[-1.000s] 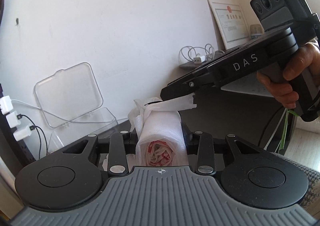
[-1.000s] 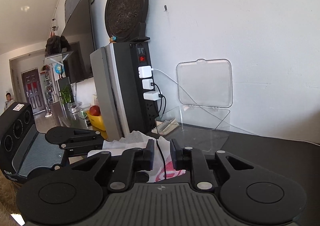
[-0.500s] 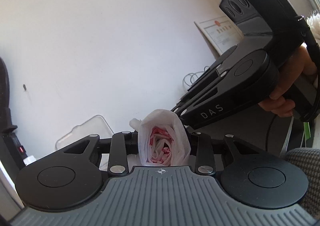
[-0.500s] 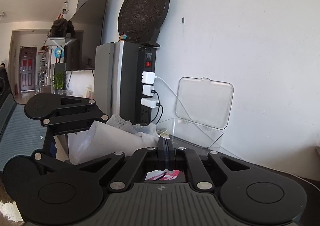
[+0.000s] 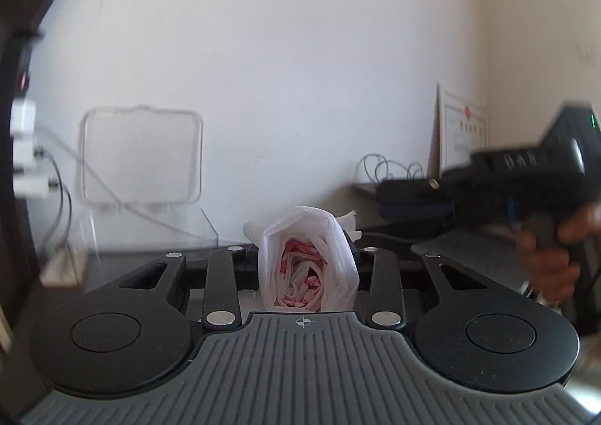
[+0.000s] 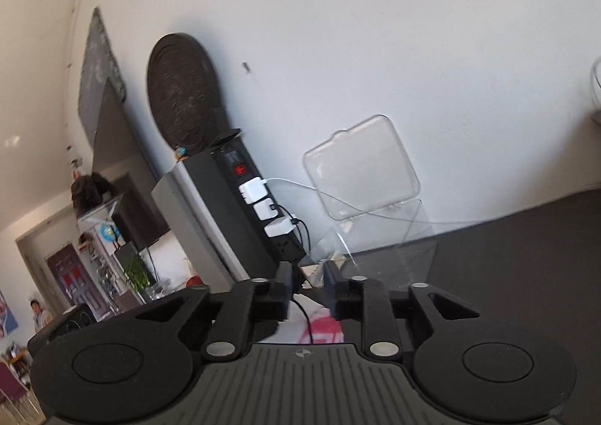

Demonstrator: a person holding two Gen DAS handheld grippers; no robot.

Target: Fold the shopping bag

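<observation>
White plastic shopping bag (image 5: 308, 267) already rolled tight, clenched in left tool (image 5: 306, 256); right tool (image 6: 306, 284) just opened, empty, off the bag. Folding approx. done; set-down left.

Left gripper (image 5: 307, 259): matte black linkage arms, silver pivot screws, round black discs flanking grey ribbed plate with crosshair mark. Right gripper (image 6: 307, 284): identical build.

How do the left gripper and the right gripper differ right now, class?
The left gripper is shut on the rolled shopping bag; the right gripper is open with nothing pressed between its pads, its jaws having just opened. The left looks level at the wall; the right is rolled sideways. Both are black two-finger tools.
</observation>
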